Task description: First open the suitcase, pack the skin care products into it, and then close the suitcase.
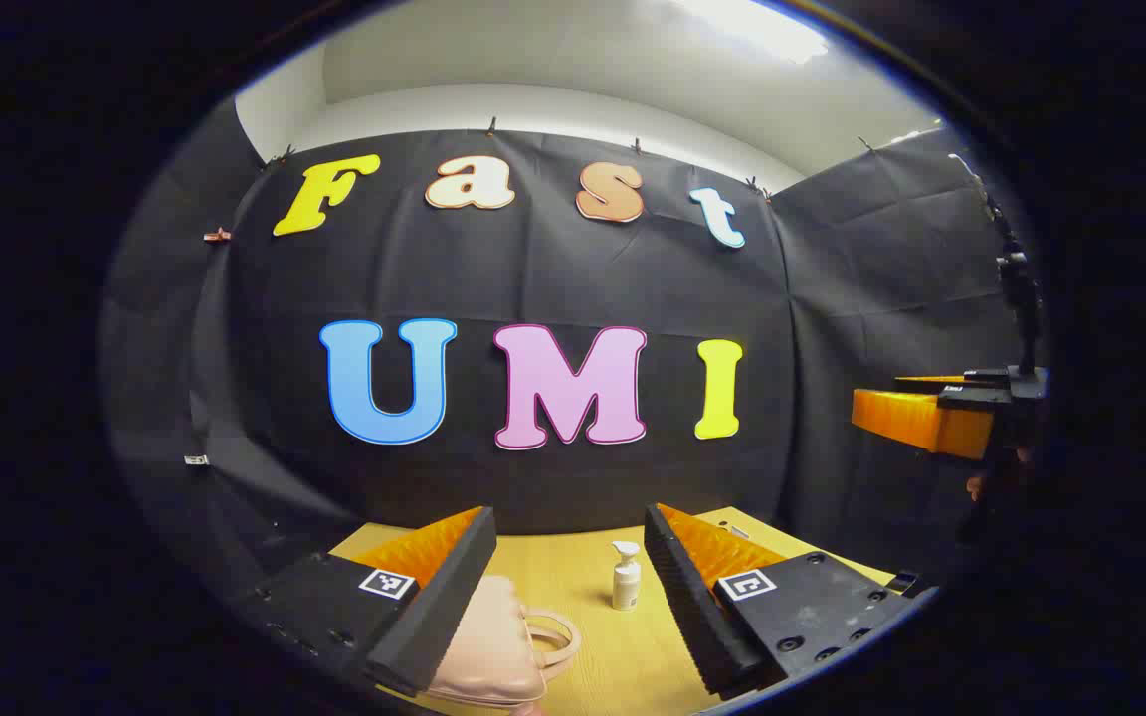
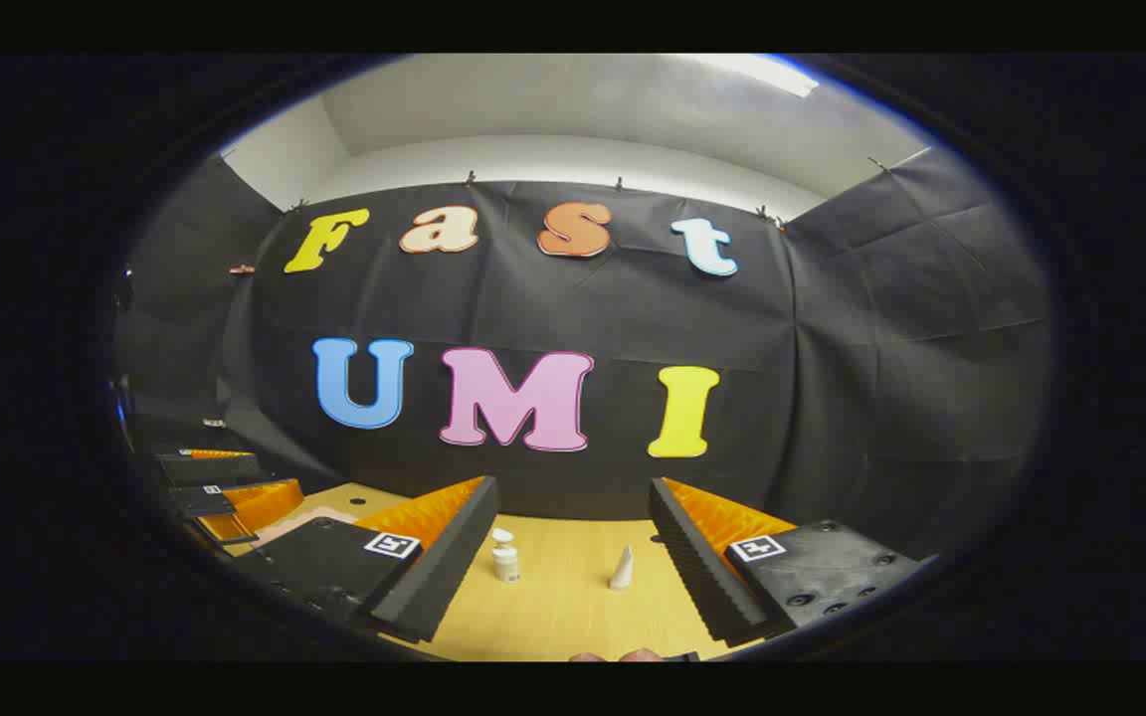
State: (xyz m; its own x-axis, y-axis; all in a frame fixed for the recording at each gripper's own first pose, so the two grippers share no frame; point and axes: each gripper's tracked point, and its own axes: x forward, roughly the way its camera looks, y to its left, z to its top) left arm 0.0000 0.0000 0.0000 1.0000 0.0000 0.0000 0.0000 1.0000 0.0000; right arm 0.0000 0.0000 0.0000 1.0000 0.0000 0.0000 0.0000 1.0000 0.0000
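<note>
Scene: we see a pale wooden table (image 1: 583, 597) low in both views, in front of a black cloth wall.

Suitcase: in the left gripper view, a small pink suitcase (image 1: 493, 636) lies at the bottom centre-left, lid down, its looped handle (image 1: 555, 636) pointing toward frame right. It is partly hidden by our left finger.

Key relation: the suitcase lies just ahead of and below the left gripper (image 1: 573, 597), toward its left finger. We judge this hand the nearer one for opening the case, and it would need to drop and shift toward frame left.

Bottles: a white pump bottle (image 1: 626, 577) stands upright between the left gripper's fingers, farther back on the table. In the right gripper view, a small white jar (image 2: 504, 560) and a white cone-shaped tube (image 2: 622, 569) stand near each other, bottom centre.

Left gripper: spread wide, holding and touching nothing.

Right gripper (image 2: 573, 582): also spread wide and empty, above the table.

Progress: we judge the task not yet begun, since the suitcase lid is still down.
</note>
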